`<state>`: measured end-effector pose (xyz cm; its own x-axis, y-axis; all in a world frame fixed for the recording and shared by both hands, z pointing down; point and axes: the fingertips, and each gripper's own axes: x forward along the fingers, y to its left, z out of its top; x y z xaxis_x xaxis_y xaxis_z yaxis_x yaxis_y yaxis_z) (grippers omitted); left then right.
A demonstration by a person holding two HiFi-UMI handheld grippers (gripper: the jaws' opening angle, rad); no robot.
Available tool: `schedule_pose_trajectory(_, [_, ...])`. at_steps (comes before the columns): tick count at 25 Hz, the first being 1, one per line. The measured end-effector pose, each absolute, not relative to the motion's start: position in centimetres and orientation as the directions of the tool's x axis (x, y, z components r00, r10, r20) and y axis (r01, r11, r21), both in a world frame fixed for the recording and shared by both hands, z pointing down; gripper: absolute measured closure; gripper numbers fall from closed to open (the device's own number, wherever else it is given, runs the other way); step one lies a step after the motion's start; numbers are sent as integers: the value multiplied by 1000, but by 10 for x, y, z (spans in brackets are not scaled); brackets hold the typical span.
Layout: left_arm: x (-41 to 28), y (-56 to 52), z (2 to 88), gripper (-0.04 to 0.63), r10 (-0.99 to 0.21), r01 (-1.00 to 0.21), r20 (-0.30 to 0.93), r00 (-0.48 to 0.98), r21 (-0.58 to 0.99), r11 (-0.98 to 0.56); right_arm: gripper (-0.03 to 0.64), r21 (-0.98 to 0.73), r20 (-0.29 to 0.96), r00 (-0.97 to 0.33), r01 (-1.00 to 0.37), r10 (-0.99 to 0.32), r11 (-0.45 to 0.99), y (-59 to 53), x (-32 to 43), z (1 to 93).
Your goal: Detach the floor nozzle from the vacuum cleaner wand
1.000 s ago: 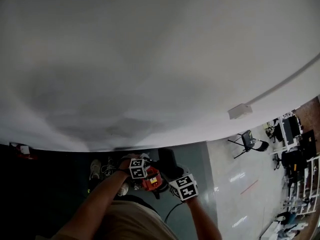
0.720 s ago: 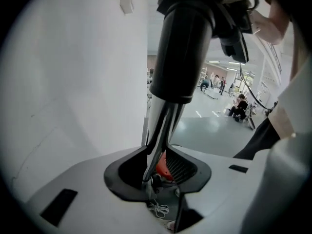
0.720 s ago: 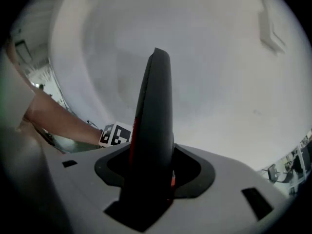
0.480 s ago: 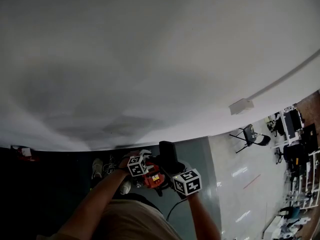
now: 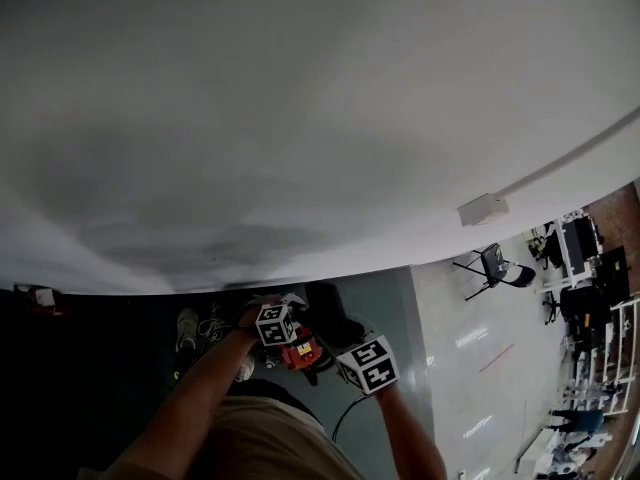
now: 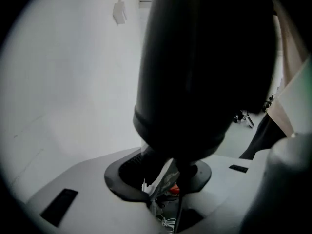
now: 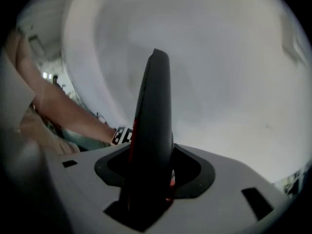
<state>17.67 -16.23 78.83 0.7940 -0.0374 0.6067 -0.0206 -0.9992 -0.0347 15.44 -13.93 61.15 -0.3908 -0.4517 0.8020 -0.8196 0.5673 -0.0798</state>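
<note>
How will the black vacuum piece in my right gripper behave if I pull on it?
The black vacuum piece looks like rigid moulded plastic, so it should stay stiff rather than flex. Its smooth, tapering sides could let it slip through the right gripper. It stands tall above the jaws, so it may lever sideways.

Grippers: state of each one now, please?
Left gripper: jaws just been closing on a thin grey part.
Right gripper: closed on a black vacuum part.

L tool's [image 6: 168, 184] jaws just closed in further, w/ the black vacuum cleaner [image 6: 204, 72] btwn them.
</note>
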Motion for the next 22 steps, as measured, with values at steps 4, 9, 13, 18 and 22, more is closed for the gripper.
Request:
schedule_pose_trajectory(4, [182,-153,785,471,20,70,600,800,-61,-996,388,-154,806,-474,-747,-355,647,-144,171,611])
schedule_pose_trajectory(9, [174,-155,787,471,10,57,592,806,-61,-997,388,-97,784,-433,-794,-446,600,-140,161,610])
schedule_pose_trajectory(13, [181,-167,788,471,-15,12,609,793,-41,-999,390,-77,769,-390,-843,-507,532,-148,163,604])
schedule_pose_trajectory(18, [189,-163,788,471,26,62,604,797,-38,-997,390,-218,751,-512,-789,-417,575,-152,187,607])
schedule_pose_trajectory(22, [188,-157,789,471,59,105,599,798,-42,-994,390,-31,782,-398,-794,-480,607,-138,163,603])
